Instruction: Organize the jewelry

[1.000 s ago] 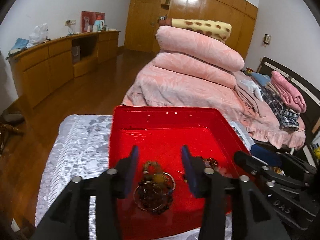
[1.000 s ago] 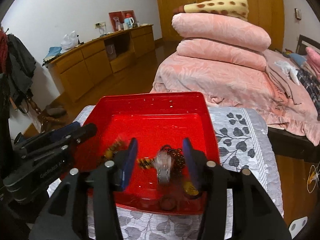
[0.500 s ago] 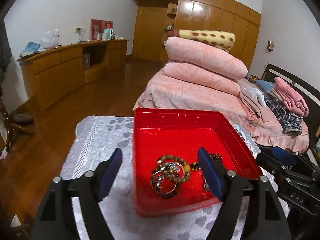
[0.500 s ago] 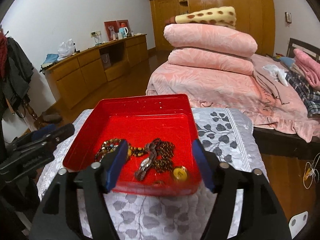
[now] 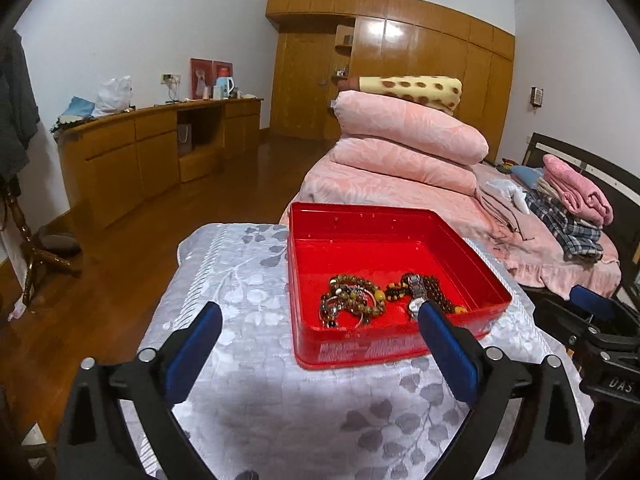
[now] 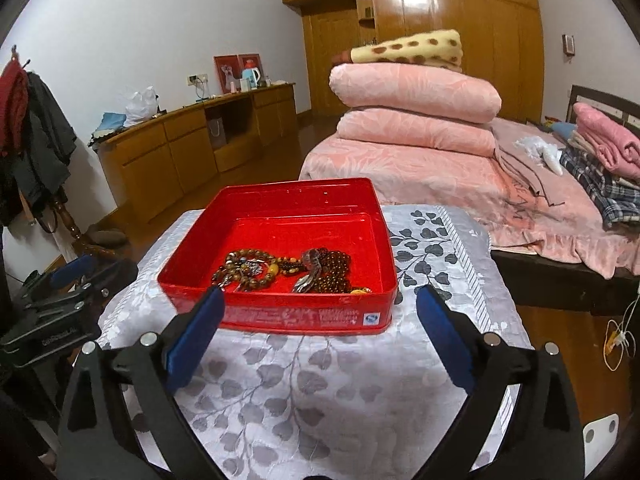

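Observation:
A red box (image 5: 400, 344) (image 6: 280, 316) sits on a table covered with a grey leaf-patterned cloth (image 5: 280, 420) (image 6: 320, 400). Inside it lies a tangle of brown bead bracelets (image 5: 354, 306) (image 6: 248, 270), a darker bead string (image 5: 434, 292) (image 6: 332, 268) and a silvery piece (image 6: 308, 280). My left gripper (image 5: 318, 316) hangs in front of the box, jaws opening wide, nothing between them. My right gripper (image 6: 318, 300) also hangs before the box's front wall, jaws opening, holding nothing. Each gripper shows at the edge of the other's view: the right gripper (image 5: 600, 328) and the left gripper (image 6: 60, 292).
A bed (image 5: 400, 184) with stacked pink quilts and folded clothes stands behind the table. A long wooden cabinet (image 5: 140, 148) runs along the left wall over a wooden floor. A coat stand with clothes (image 6: 32, 132) is at far left. Wardrobes fill the back wall.
Both grippers have let go of the jewelry, which now lies in the red box. Both have opened wide and pulled back from over the box to in front of it.

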Demonstrator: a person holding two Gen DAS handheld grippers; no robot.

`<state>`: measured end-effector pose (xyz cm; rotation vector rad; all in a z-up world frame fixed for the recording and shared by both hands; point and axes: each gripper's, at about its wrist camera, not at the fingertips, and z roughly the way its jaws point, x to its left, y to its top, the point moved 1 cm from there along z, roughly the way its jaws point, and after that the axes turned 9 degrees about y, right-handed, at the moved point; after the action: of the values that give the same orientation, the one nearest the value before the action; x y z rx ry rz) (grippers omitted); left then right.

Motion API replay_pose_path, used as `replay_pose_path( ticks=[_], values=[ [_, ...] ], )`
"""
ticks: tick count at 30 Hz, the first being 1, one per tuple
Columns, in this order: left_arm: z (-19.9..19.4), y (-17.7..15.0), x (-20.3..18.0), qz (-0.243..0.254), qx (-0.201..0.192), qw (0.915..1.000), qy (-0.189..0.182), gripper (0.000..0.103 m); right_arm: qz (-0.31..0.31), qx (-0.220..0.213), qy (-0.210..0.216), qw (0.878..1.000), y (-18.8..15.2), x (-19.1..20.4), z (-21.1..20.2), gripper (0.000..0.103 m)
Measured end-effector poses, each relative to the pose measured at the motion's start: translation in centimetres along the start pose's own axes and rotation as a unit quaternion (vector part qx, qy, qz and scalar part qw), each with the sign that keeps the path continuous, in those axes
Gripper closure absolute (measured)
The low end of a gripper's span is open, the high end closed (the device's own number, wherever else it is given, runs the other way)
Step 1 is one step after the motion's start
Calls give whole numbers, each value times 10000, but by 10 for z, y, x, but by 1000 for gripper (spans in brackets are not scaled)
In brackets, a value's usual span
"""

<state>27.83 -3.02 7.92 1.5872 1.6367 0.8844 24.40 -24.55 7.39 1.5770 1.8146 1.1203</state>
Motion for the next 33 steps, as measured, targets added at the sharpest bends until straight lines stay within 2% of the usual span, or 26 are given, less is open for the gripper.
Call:
replay_pose_path(
  ticks=[12, 33],
  values=[
    [-41, -5, -5, 280, -490, 9982, 180, 7, -19, -404, -55, 9992, -8, 9, -37, 9],
    [-99, -6, -6, 314, -1250, 9915, 159, 7, -357, -1027, -49, 9941, -4, 30, -85, 9]
  ],
)
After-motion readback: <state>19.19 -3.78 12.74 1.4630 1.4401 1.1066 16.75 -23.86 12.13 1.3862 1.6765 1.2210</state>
